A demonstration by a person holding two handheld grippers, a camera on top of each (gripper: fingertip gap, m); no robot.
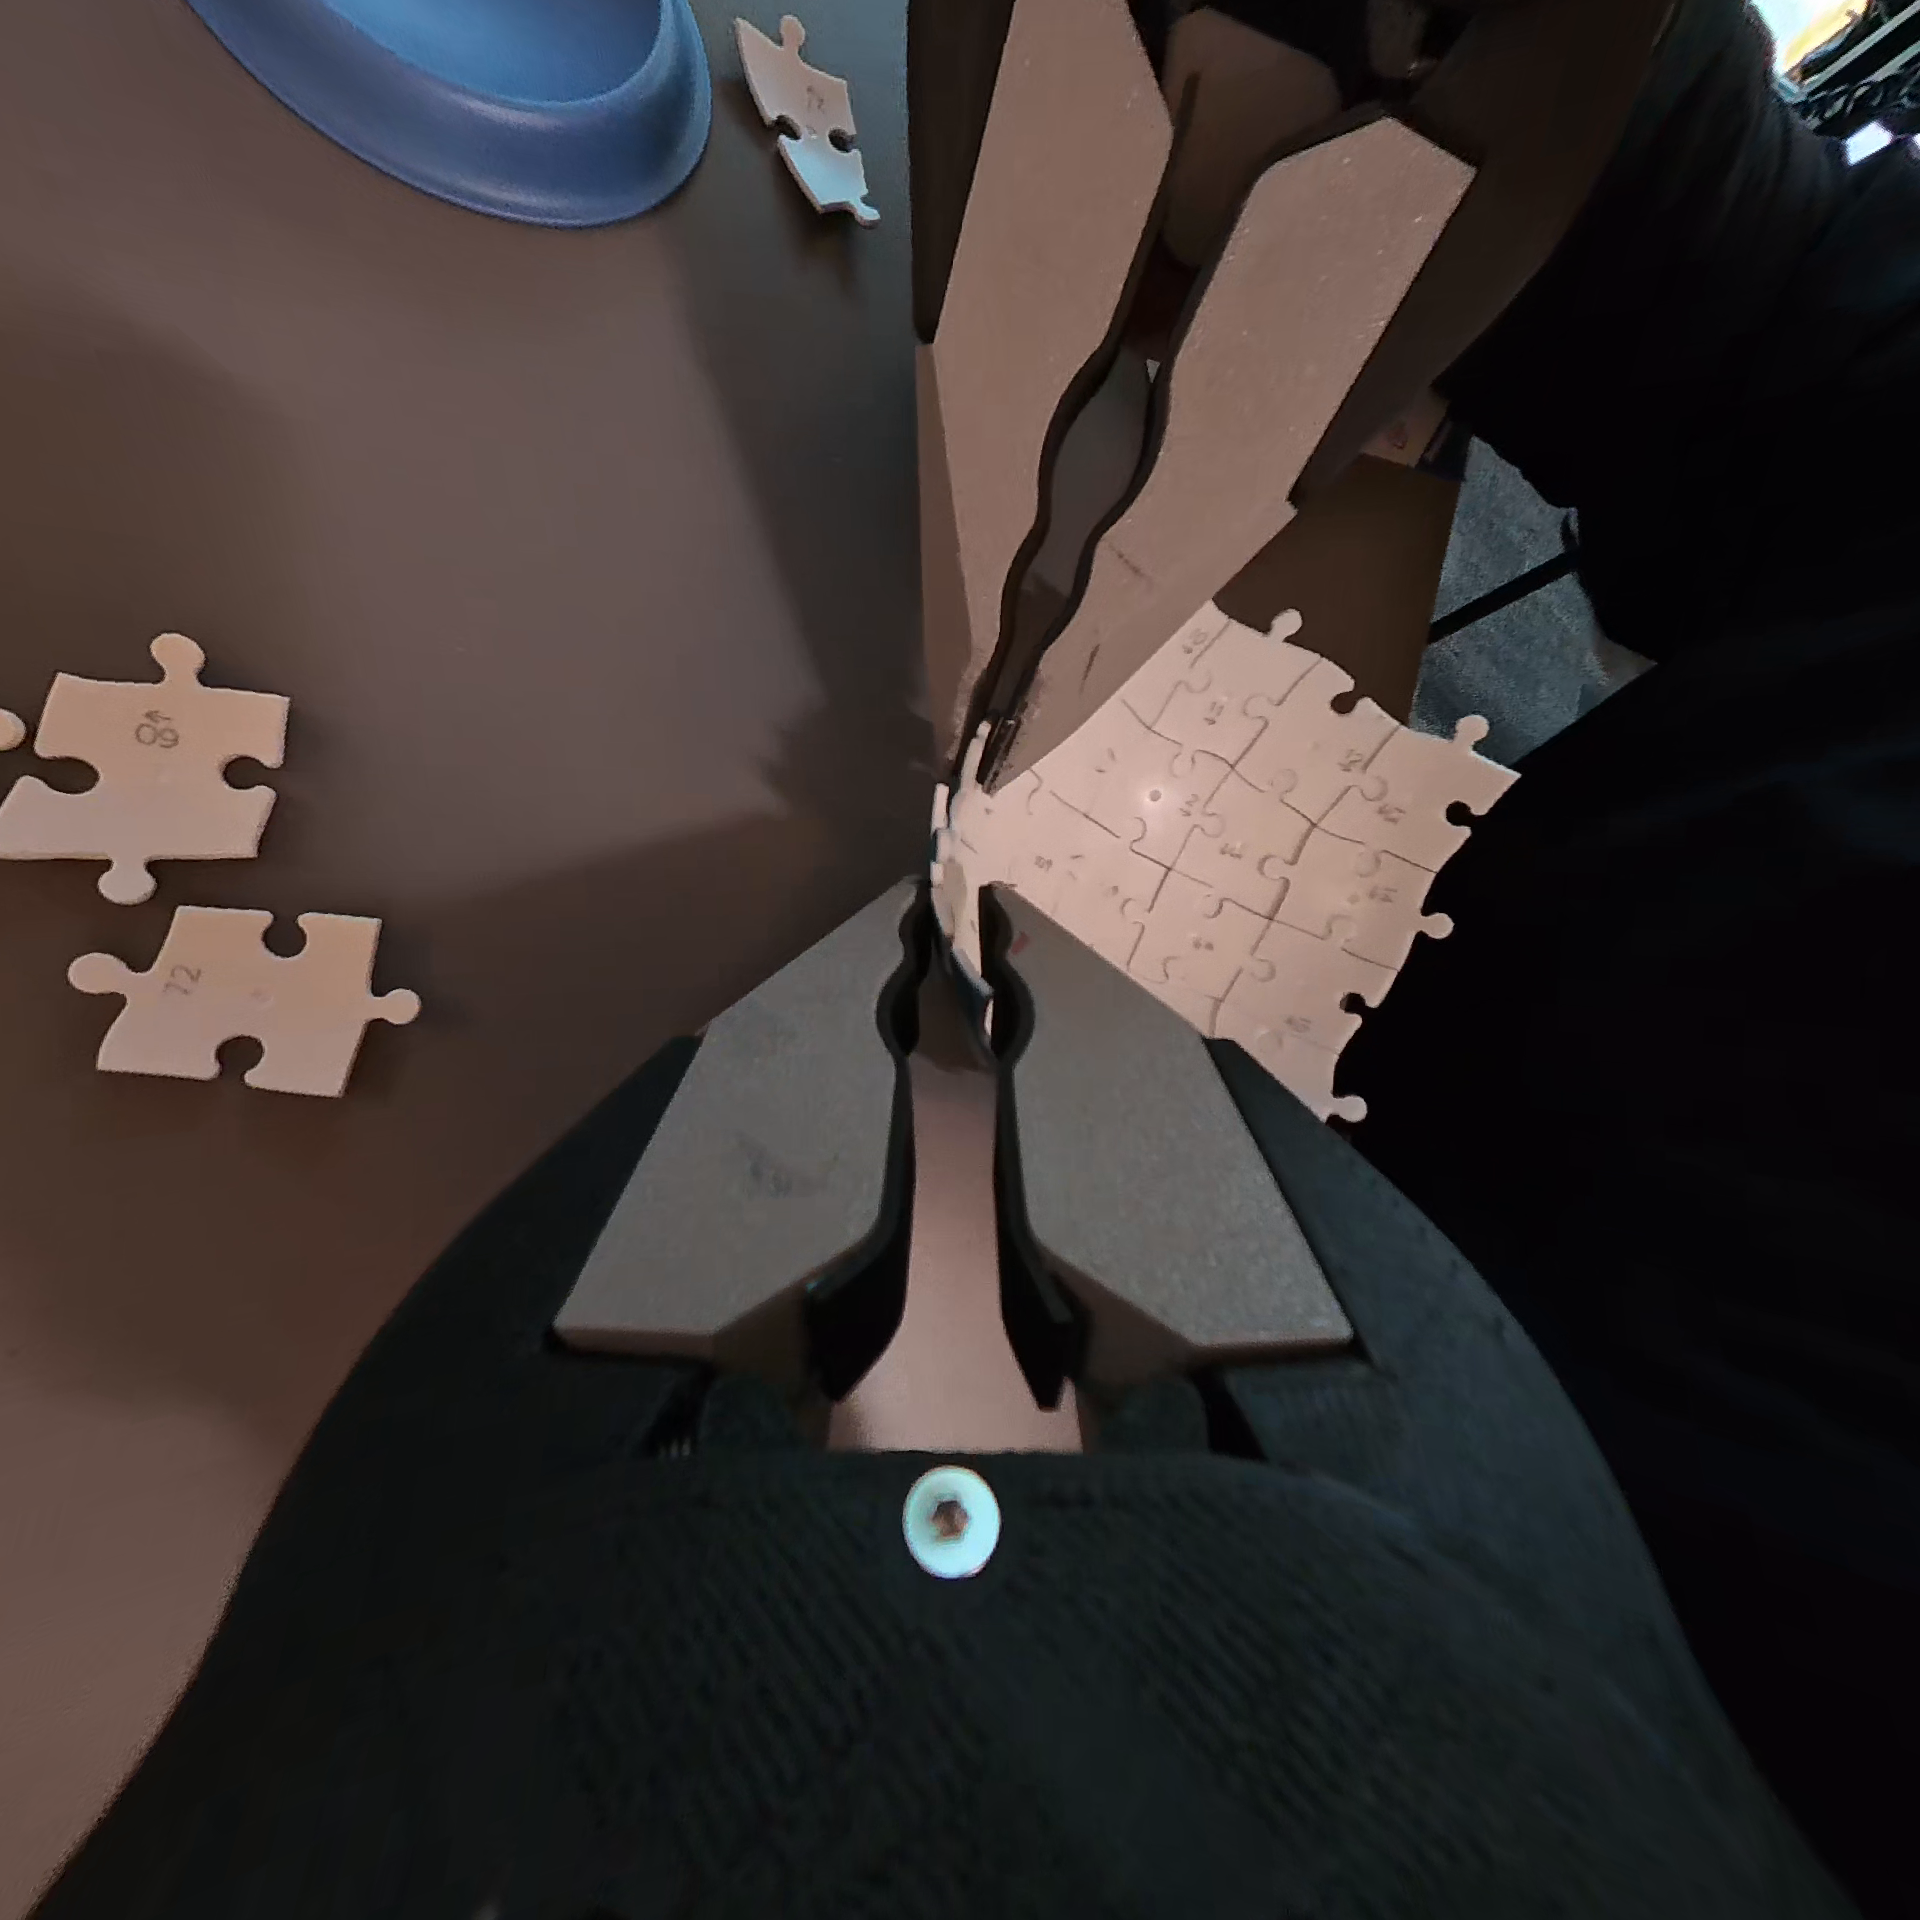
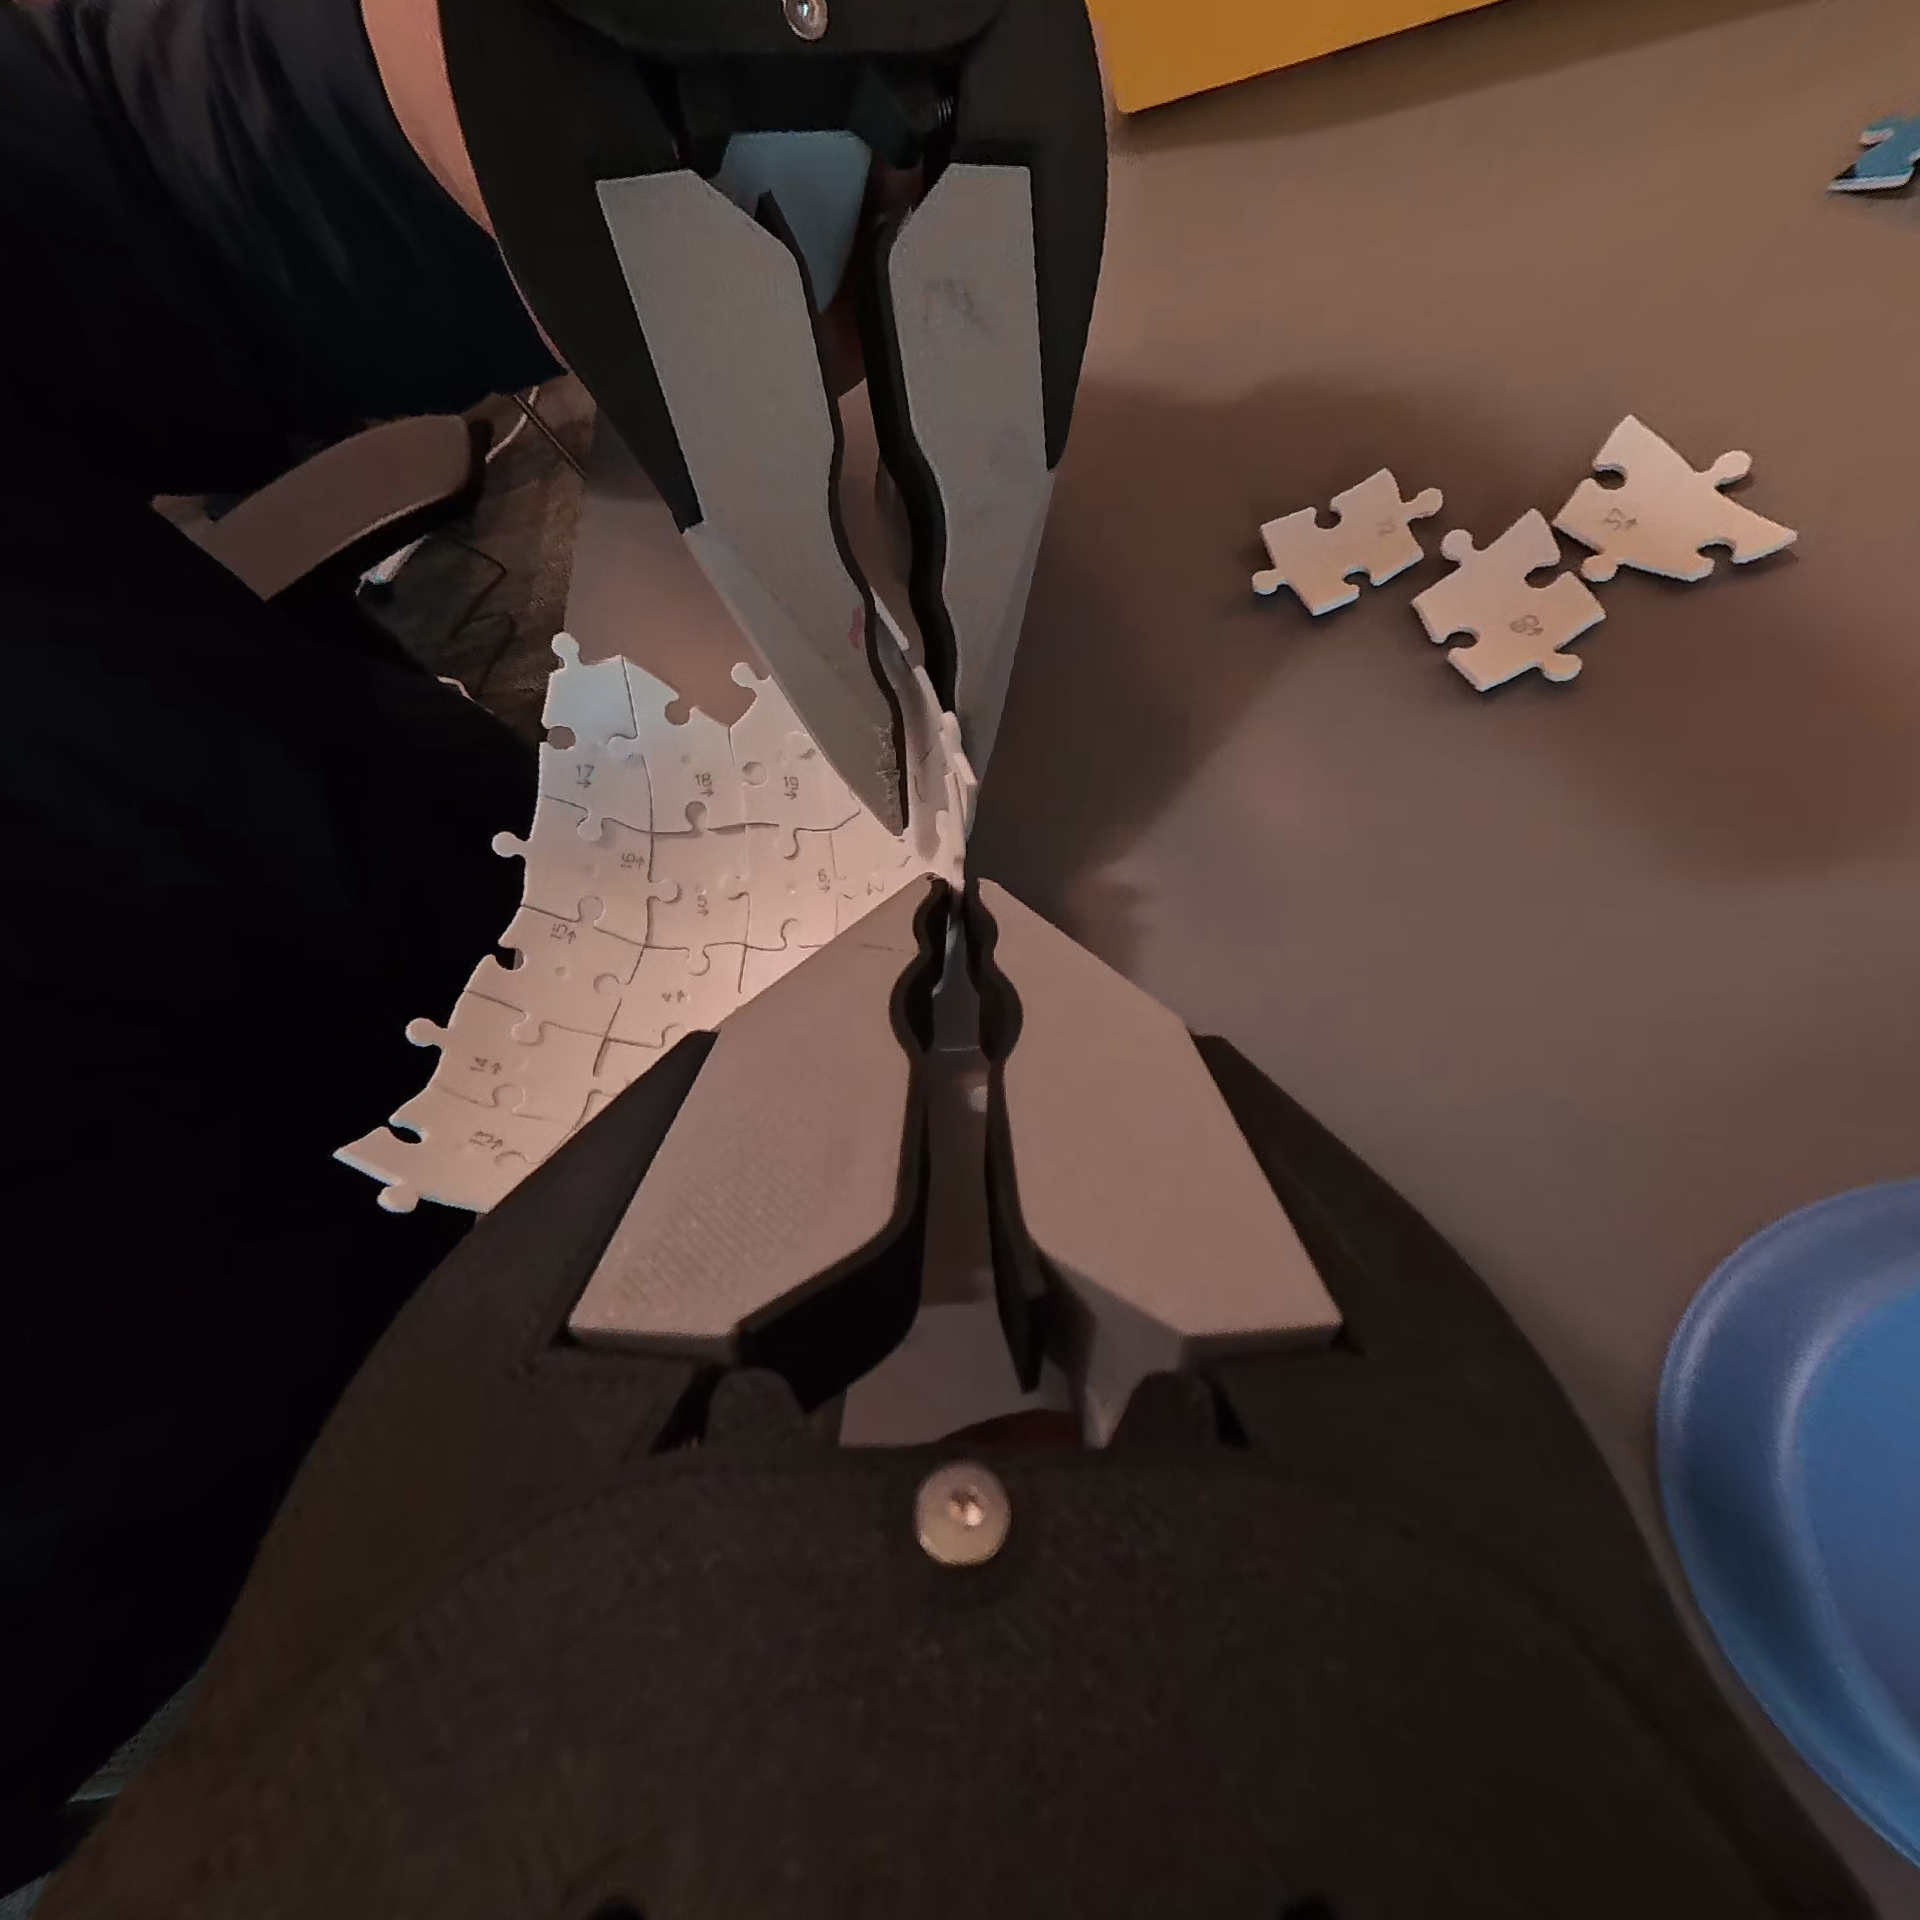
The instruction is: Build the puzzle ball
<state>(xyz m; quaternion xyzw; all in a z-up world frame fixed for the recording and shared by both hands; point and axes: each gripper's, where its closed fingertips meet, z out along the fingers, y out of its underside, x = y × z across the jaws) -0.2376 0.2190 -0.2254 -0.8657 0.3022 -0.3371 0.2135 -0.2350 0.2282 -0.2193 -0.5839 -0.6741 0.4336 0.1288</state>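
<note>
Both grippers are clamped onto the same thing here: the curved white shell of joined-up puzzle pieces (image 1: 1236,831), held up off the brown tabletop (image 1: 468,520) near the person's dark sleeve. The left gripper (image 1: 951,894) has its jaws squeezed on the shell's near edge, and the right gripper (image 2: 951,894) pinches that same edge from the opposite side, tips almost touching.

Looks like a seam is being pressed together, so the trick is probably gentle, even squeezing right over the tabs, or the curved shell could pop apart.

The left wrist view shows one loose white piece (image 1: 810,114) by the blue plastic bowl (image 1: 582,135) and two more on the left. The right wrist view instead catches three loose pieces (image 2: 1507,561) in a cluster and a yellow strip at the top
</note>
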